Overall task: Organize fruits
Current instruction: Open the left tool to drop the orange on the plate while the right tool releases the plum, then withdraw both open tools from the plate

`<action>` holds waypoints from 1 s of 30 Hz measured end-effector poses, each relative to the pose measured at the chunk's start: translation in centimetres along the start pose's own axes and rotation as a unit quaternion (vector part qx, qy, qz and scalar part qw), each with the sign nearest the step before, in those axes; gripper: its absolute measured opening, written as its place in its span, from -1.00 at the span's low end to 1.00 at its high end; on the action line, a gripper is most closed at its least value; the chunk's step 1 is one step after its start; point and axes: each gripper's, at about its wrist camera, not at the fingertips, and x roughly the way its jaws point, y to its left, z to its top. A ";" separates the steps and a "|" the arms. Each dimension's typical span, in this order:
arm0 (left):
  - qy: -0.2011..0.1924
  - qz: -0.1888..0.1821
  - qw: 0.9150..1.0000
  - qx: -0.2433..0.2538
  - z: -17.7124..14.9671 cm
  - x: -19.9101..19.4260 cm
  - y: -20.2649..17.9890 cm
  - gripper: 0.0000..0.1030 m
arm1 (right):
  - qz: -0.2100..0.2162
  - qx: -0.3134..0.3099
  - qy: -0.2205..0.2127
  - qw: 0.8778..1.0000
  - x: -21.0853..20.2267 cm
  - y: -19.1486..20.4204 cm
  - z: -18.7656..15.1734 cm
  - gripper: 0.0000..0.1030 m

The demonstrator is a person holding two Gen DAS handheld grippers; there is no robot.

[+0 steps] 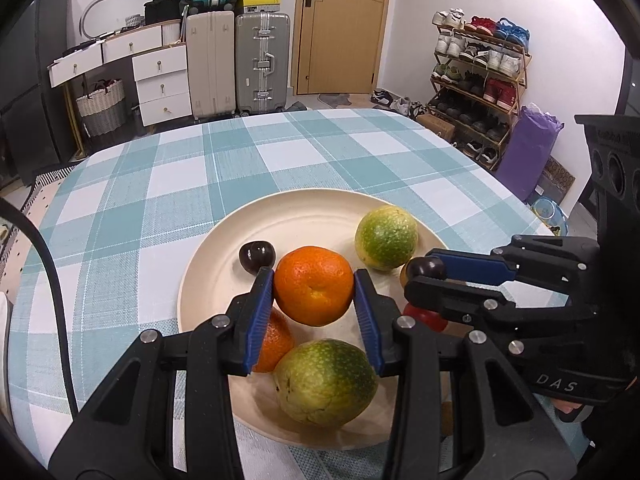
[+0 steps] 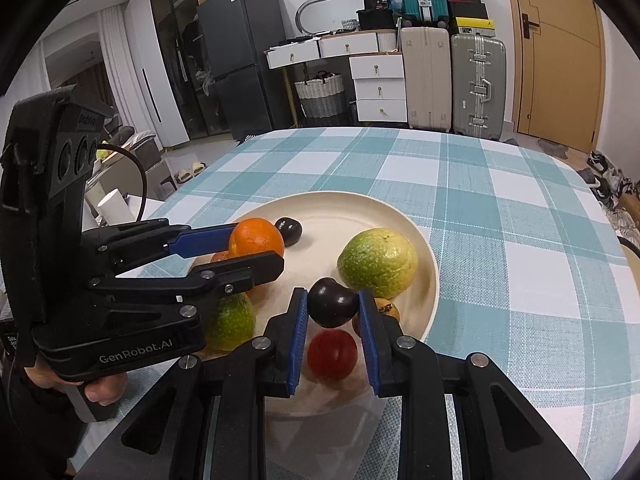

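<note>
Both claws grip fruit over the cream plate: left gripper pinches an orange above the plate's near-left fruit; right gripper clamps a dark plum, directly above a red fruit at the plate's near edge.

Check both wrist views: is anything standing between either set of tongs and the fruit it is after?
Nothing visible. The left tongs already clamp the orange, and the right tongs already clamp the dark plum above the plate.
</note>
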 end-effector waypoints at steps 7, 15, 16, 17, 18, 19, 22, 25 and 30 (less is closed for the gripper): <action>0.005 0.006 1.000 0.005 -0.1 0.7 -0.1 -0.28 | -0.002 -0.001 0.004 1.000 0.5 -0.1 0.0 -0.50; 0.006 0.012 1.000 0.012 -0.1 0.9 -0.3 -0.28 | -0.007 -0.008 0.005 1.000 0.8 0.2 0.1 -0.50; 0.006 0.011 1.000 0.011 -0.1 0.9 -0.3 -0.28 | -0.008 -0.010 0.005 1.000 0.9 0.3 0.2 -0.50; 0.006 0.010 1.000 0.011 -0.1 0.9 -0.3 -0.27 | -0.010 -0.011 0.005 1.000 0.9 0.3 0.2 -0.50; 0.006 0.010 1.000 0.011 -0.1 0.9 -0.4 -0.27 | -0.012 -0.011 0.004 1.000 0.9 0.3 0.2 -0.49; 0.006 0.010 1.000 0.010 -0.1 0.9 -0.3 -0.27 | -0.012 -0.007 0.003 1.000 0.8 0.1 0.2 -0.47; 0.007 0.008 1.000 0.005 -0.1 0.8 -0.2 -0.27 | -0.009 -0.002 -0.009 1.000 0.2 0.0 0.2 -0.37; 0.009 0.007 1.000 -0.001 0.0 0.6 0.0 -0.27 | -0.017 -0.006 -0.022 1.000 -0.7 -0.1 0.2 -0.18; 0.000 0.013 1.000 -0.004 0.0 -0.8 0.3 0.04 | -0.025 -0.007 -0.027 0.999 -1.8 -0.2 0.0 0.07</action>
